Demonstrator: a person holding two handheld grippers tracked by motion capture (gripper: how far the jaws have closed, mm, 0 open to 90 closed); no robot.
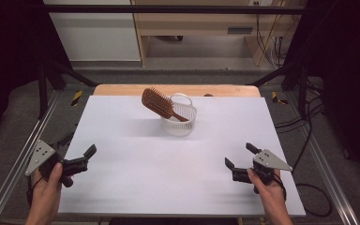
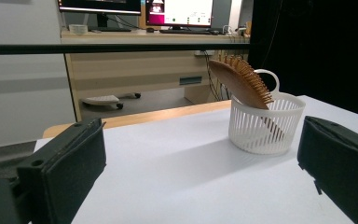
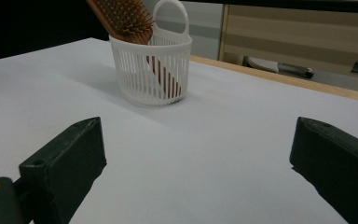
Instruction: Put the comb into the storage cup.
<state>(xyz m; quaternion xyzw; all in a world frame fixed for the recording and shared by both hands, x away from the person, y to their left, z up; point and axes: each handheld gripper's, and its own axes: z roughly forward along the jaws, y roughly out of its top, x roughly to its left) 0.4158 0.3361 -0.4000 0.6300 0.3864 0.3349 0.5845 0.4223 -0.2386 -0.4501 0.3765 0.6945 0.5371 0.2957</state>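
**Hairbrush propped in basket, both grippers released**

A brown wooden paddle hairbrush [image 1: 158, 103] is seen leaning handle-down inside a small white slotted plastic basket [image 1: 180, 123], its bristled head tilted out over the rim. The basket stands on the white counter [image 1: 136, 168]. Well short of the basket, the left gripper [image 1: 85, 157] and right gripper [image 1: 238, 157] are held released, jaws spread, nothing grasped.

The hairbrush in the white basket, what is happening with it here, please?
Nothing is being handled at this moment. A brown wooden hairbrush stands handle-down in a small white slotted plastic basket near the far edge of the white table, its bristled head leaning out over the rim. A person holds the left claw and the right claw near the table's front corners, both with jaws open and empty, apart from the basket.
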